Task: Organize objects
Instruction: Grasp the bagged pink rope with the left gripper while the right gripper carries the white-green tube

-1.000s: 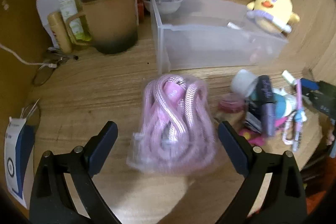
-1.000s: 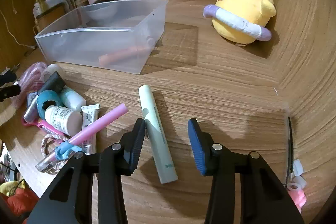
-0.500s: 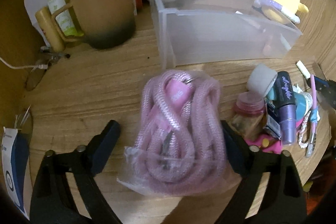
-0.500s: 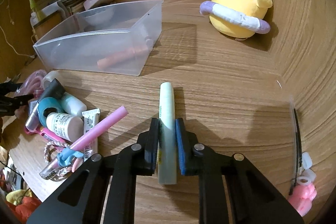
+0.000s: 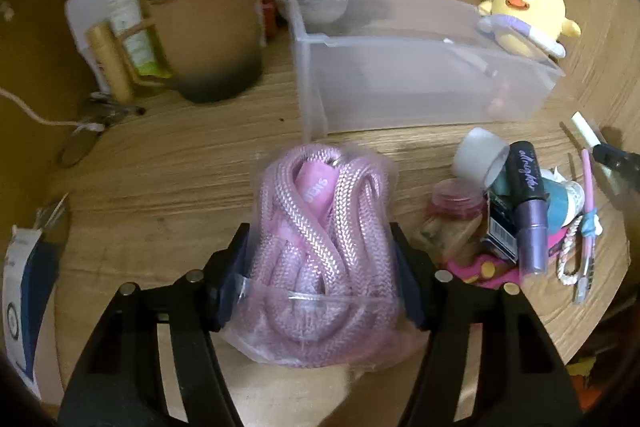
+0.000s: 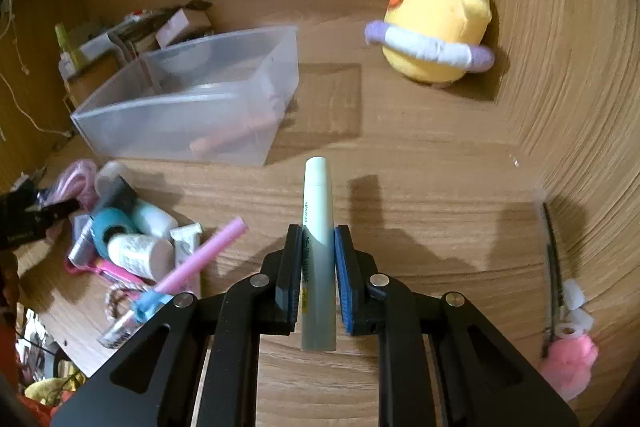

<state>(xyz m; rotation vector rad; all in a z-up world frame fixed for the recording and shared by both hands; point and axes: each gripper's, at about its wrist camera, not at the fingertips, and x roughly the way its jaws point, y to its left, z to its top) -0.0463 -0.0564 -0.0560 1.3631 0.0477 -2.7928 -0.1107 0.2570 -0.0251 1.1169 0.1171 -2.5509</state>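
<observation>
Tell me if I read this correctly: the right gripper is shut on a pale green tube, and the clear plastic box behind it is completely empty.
Not quite. The right gripper is shut on the pale green tube, but the clear plastic box is not empty: the right wrist view shows an orange-pink stick lying on its floor.

Left hand-held gripper [image 5: 322, 273] closing, right [image 6: 317, 277] clamped

Warm, dim indoor light falls from about eleven o'clock, casting soft shadows toward four o'clock on the wooden table [image 6: 420, 163], while fisheye bending, dark vignetted corners and slight motion blur soften both views.
</observation>
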